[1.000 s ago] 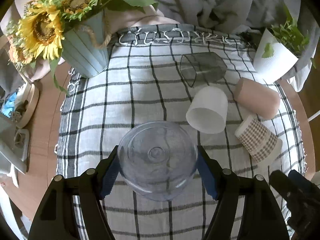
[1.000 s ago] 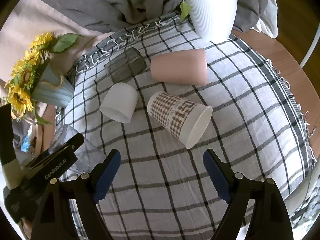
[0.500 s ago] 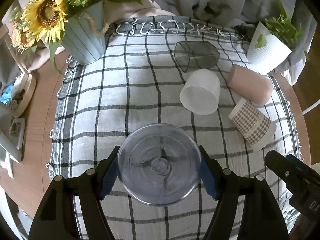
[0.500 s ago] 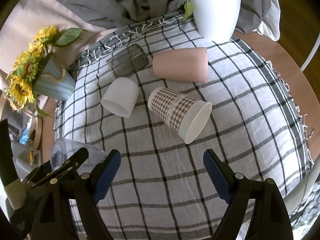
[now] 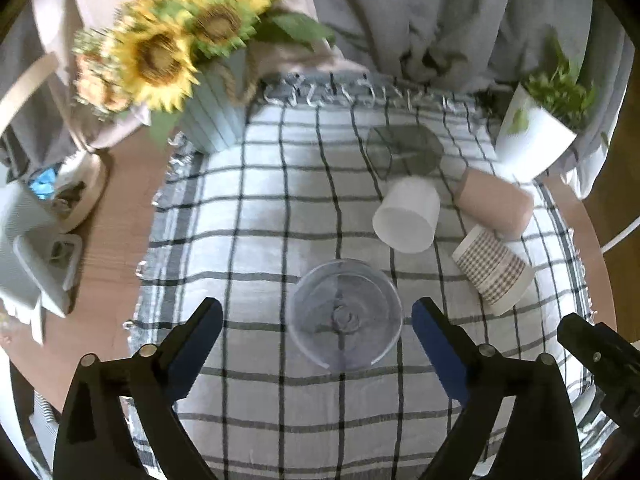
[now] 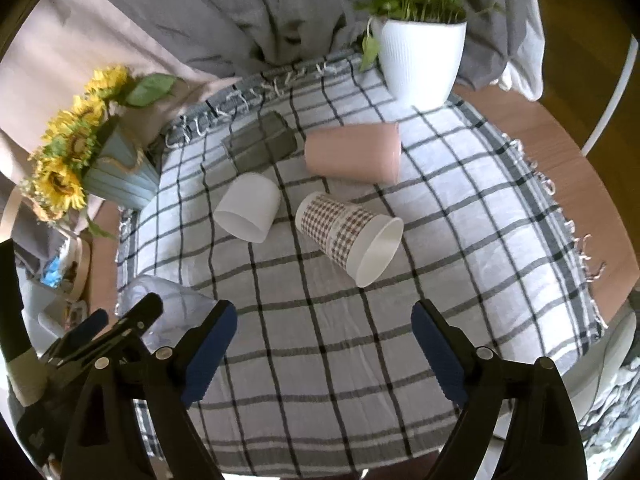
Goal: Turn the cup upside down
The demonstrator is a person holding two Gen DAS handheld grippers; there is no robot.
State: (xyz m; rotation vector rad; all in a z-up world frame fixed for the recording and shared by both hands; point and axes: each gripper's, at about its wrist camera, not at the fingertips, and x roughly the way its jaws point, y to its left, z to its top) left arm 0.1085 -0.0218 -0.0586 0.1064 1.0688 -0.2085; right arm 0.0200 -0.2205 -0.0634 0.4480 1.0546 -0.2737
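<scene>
A clear plastic cup stands upside down on the checked cloth, its base facing up. My left gripper is open, its blue pads wide apart on either side of the cup and not touching it. The cup also shows in the right wrist view at lower left, partly behind the left gripper's fingers. My right gripper is open and empty above the near part of the cloth.
Several cups lie on their sides: white, pink, houndstooth paper and dark grey. A sunflower vase stands back left, a white plant pot back right. Clutter sits on the wooden table at left.
My left gripper has opened and let go of the clear cup, which now stands upside down on the cloth. The gripper has drawn back a little. The right gripper has barely moved.
</scene>
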